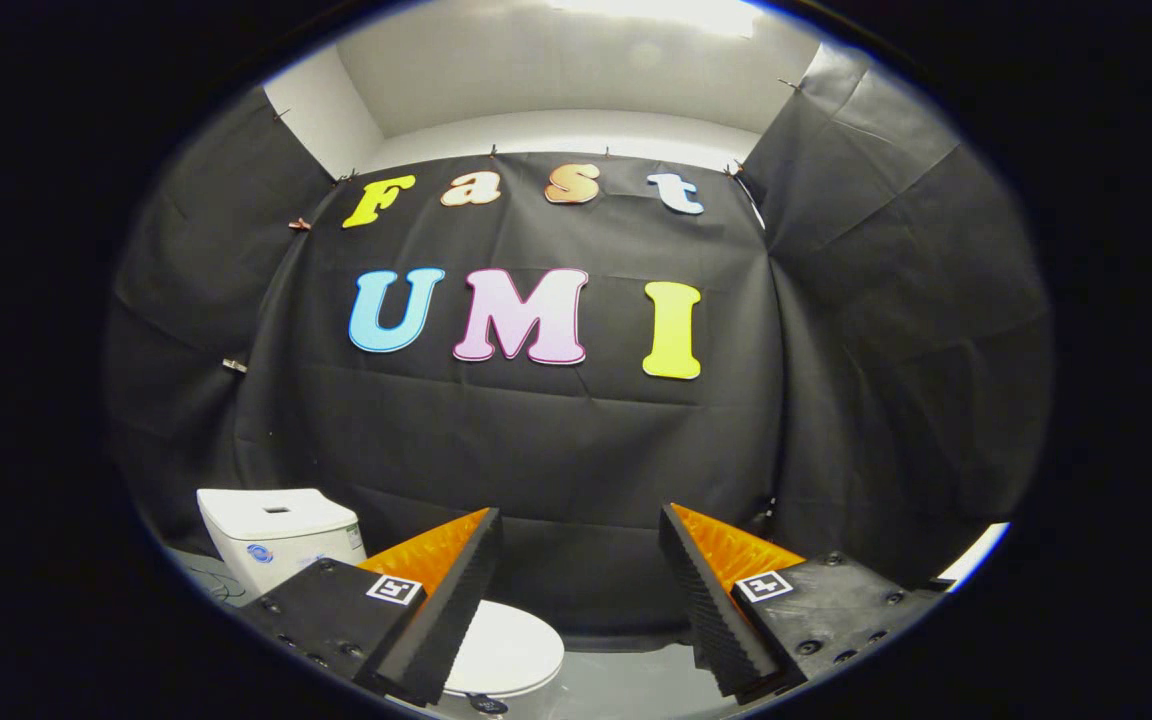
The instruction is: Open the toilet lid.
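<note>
A white toilet stands low against the black cloth wall, below and to the left of my fingers. Its tank (pixel 276 535) rises beyond my left finger. Its lid (pixel 506 648) lies flat and closed, partly hidden behind my left finger (pixel 436 610). My gripper (pixel 581 525) hangs above the lid with its fingers wide apart and nothing between them. The right finger (pixel 716 600) is off to the right of the lid.
Black cloth walls close the booth at the back and on both sides. A grey floor (pixel 626 685) shows beneath the fingers to the right of the toilet. A white wall and ceiling show above the cloth.
</note>
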